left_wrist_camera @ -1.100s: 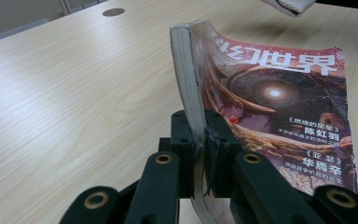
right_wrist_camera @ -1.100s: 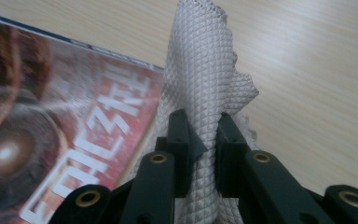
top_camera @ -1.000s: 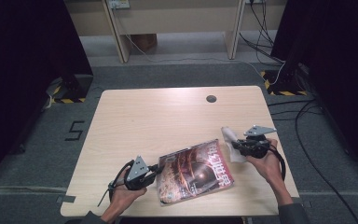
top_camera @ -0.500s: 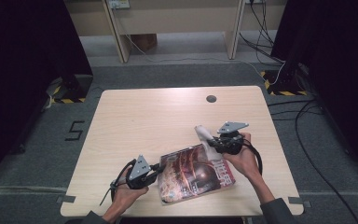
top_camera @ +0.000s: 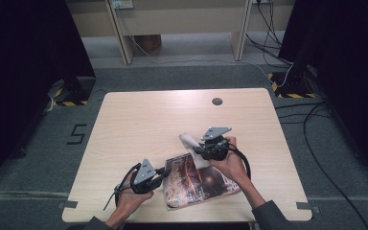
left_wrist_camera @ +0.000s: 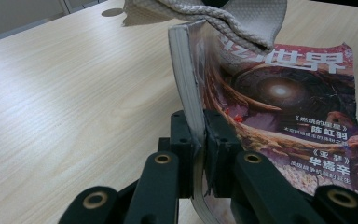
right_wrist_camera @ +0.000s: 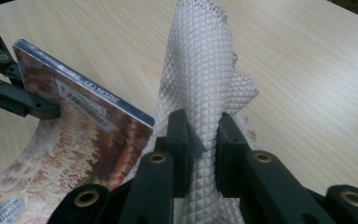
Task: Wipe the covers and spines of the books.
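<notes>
A magazine (top_camera: 206, 184) with a dark reddish cover lies at the table's near edge, its left side lifted. My left gripper (top_camera: 165, 171) is shut on that edge, and in the left gripper view the black jaws (left_wrist_camera: 200, 140) pinch the magazine (left_wrist_camera: 279, 98) by its page block. My right gripper (top_camera: 195, 149) hangs over the cover's upper left part, shut on a pale quilted cloth (top_camera: 189, 143). In the right gripper view the cloth (right_wrist_camera: 200, 70) stands bunched between the jaws (right_wrist_camera: 200, 135), beside the magazine's raised corner (right_wrist_camera: 88, 130). The cloth (left_wrist_camera: 223, 14) droops onto the magazine's top.
The light wooden table (top_camera: 148, 120) has a round cable hole (top_camera: 217, 101) near its far edge. Cables (top_camera: 311, 120) run over the floor to the right. Desk legs (top_camera: 122, 33) stand beyond the table, dark screens at both sides.
My right gripper has carried the cloth leftward, from beyond the magazine's right edge to over its upper left part. The left gripper has kept still on the magazine.
</notes>
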`<state>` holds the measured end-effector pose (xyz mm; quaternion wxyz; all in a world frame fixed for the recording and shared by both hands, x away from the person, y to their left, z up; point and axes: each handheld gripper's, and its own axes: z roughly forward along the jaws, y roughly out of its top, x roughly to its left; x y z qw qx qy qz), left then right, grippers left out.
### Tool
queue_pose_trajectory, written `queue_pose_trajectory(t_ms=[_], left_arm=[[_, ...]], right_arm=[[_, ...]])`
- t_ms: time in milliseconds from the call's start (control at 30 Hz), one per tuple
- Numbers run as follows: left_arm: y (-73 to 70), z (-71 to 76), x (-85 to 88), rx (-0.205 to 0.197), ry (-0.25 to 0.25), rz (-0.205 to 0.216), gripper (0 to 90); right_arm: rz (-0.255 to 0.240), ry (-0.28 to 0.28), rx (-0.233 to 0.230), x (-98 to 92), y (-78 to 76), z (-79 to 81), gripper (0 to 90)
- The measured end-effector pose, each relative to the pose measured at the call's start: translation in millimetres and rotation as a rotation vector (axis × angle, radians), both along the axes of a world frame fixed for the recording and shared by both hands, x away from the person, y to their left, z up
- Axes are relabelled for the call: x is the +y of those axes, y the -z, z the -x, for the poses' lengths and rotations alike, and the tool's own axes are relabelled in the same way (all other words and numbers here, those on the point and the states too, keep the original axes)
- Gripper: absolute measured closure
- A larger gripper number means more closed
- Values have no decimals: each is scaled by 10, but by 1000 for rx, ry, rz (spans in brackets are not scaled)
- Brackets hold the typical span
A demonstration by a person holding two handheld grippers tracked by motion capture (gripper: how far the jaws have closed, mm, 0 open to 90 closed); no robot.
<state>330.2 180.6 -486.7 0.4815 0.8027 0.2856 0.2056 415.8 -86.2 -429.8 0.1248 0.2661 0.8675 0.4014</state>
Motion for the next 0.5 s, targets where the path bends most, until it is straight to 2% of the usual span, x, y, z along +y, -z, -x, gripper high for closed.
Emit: queue_pose_trajectory(t_ms=[267, 500], left_arm=[[5, -11, -14, 3, -3, -7, 826], [8, -8, -25, -5, -6, -20, 823]], right_arm=[[13, -15, 2, 90, 17, 20, 789], [-3, -73, -5, 284, -42, 116, 787]])
